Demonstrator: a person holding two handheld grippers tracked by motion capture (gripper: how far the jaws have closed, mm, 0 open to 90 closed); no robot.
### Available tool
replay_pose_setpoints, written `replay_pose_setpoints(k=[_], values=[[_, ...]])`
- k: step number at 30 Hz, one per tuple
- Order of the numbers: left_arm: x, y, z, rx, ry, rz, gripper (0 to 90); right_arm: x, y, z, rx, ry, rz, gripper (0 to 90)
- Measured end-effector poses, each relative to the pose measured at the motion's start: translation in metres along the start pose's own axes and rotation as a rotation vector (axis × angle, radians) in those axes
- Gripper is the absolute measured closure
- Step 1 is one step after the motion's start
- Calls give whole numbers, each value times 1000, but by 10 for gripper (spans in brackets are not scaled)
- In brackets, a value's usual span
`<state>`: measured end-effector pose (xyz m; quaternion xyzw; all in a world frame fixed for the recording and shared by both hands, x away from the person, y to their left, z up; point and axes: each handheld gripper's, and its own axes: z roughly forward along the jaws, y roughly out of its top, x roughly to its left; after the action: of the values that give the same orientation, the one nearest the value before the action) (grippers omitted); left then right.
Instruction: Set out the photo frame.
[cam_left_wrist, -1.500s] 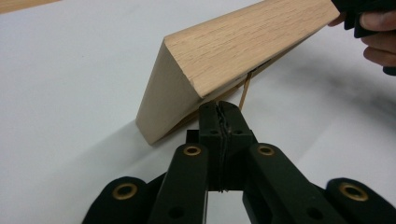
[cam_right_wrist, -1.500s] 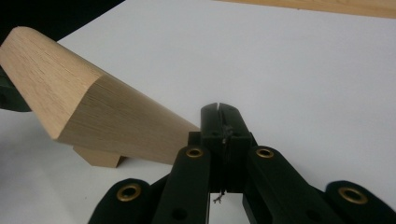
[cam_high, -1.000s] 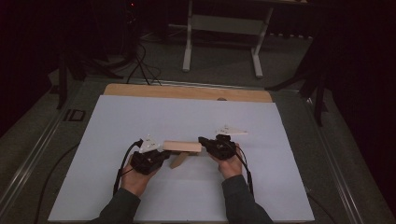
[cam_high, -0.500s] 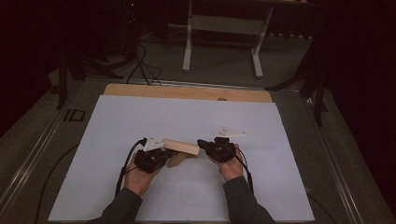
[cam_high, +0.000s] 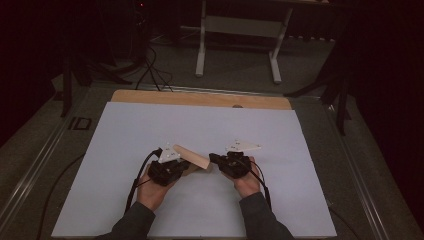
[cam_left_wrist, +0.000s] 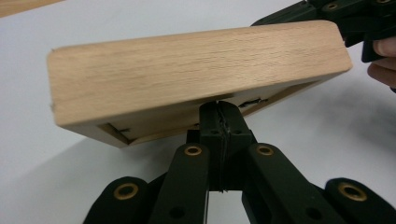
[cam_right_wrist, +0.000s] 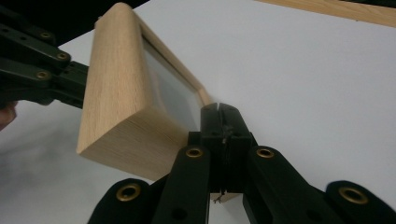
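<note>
1. The wooden picture frame (cam_high: 191, 156) is held up between the two grippers, a little above the worktop (cam_high: 310, 150), near the middle and closer to the person's edge. It is tilted, not flat.
2. It looks like solid light wood with thick, rounded edges, so I think it is stiff and not very heavy. In the right gripper view a smooth pane (cam_right_wrist: 170, 91) sits inside the wood; that part may be glass and could crack or slip.
3. The wood is smooth, so a thin pinch could slide. The best place to hold is the wooden rim, not the pane.
4. The left gripper (cam_left_wrist: 219, 119) has its jaws squeezed together on a thin inner lip on the frame's underside.
5. The right gripper (cam_right_wrist: 219, 122) also has its jaws squeezed together, at the frame's edge right beside the pane. It seems to pinch the rim there, but the exact spot is hard to see.
6. Each gripper holds one end, so the frame could twist if one hand moves alone.
7. The white sheet on the worktop is bare all around. The far wooden strip (cam_high: 200, 98) is well apart, so there is lots of room to turn or set down the frame.
</note>
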<state>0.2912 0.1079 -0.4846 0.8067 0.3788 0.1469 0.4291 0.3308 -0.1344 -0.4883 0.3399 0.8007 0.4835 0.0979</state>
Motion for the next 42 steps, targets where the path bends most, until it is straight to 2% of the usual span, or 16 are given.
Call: replay_pose_setpoints(k=[20, 35, 42], values=[[1, -1, 6, 16, 7, 0, 895, 10, -3, 0, 15, 23, -36, 894], [-3, -3, 12, 35, -2, 11, 895, 11, -11, 0, 52, 8, -55, 895], [-3, -4, 13, 38, -6, 8, 895, 12, -12, 0, 52, 6, -57, 895]])
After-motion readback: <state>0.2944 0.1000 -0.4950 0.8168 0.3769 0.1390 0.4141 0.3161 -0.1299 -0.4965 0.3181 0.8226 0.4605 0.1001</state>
